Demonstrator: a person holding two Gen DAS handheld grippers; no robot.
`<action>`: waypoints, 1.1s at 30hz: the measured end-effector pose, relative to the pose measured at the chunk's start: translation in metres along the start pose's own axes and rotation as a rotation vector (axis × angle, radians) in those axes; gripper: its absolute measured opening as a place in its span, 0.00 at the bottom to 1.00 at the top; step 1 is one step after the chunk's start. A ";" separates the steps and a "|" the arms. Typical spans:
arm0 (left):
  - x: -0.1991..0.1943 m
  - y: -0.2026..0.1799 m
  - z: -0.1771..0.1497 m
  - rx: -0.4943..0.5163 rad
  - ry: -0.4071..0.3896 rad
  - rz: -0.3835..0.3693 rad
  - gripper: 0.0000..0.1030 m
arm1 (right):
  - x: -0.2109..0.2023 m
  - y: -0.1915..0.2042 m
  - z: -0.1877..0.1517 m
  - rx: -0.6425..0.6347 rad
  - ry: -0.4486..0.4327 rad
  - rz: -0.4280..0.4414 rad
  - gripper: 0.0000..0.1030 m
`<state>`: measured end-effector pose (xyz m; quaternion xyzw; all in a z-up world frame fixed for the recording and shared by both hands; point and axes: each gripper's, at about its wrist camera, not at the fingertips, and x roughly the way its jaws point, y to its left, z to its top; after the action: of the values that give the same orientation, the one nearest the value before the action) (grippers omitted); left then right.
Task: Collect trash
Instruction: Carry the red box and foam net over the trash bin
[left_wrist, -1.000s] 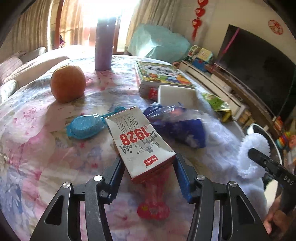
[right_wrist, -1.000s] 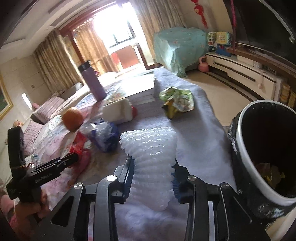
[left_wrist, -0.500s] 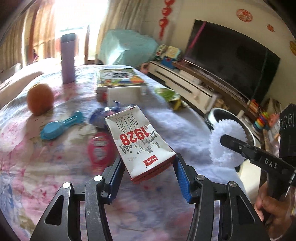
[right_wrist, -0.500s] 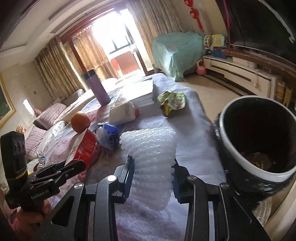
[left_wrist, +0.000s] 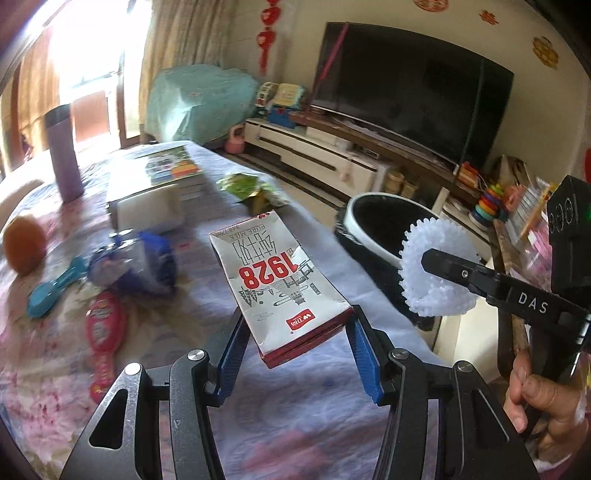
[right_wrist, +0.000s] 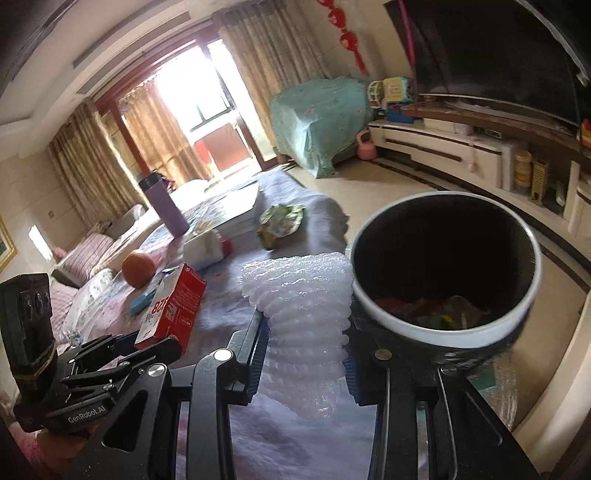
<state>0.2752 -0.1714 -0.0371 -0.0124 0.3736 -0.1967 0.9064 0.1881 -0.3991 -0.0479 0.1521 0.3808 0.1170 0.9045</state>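
- The left claw (left_wrist: 297, 345) is gripping a milk carton (left_wrist: 280, 288) by its base; it looks light, crushable.
- The right claw (right_wrist: 304, 360) is squeezing soft foam netting (right_wrist: 301, 325) mid-length, beside the bin (right_wrist: 443, 332).

This is a home living room. A big dark television (left_wrist: 410, 92) hangs over a long low white cabinet (right_wrist: 461, 147), with children's toys (left_wrist: 280, 98) on one end of it. Red festival ornaments (left_wrist: 267, 33) hang on the wall. Brown curtains (right_wrist: 159, 122) frame a bright balcony door (right_wrist: 207, 107), and a sofa (right_wrist: 96, 247) sits against the wall. Everyday clutter covers the flowered tablecloth (left_wrist: 40, 369) — an orange (right_wrist: 137, 268), a purple flask (right_wrist: 163, 208), picture books (left_wrist: 170, 168) — beside a bin (right_wrist: 448, 334).
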 end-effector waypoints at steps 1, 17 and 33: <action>0.003 -0.003 0.001 0.008 0.002 -0.004 0.50 | -0.002 -0.005 0.000 0.009 -0.003 -0.007 0.36; 0.025 -0.033 0.017 0.074 0.015 -0.052 0.50 | -0.021 -0.040 0.007 0.070 -0.049 -0.056 0.36; 0.046 -0.064 0.040 0.129 0.018 -0.098 0.50 | -0.018 -0.073 0.027 0.107 -0.055 -0.088 0.36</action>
<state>0.3098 -0.2523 -0.0276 0.0295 0.3671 -0.2649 0.8912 0.2022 -0.4773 -0.0451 0.1866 0.3679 0.0521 0.9095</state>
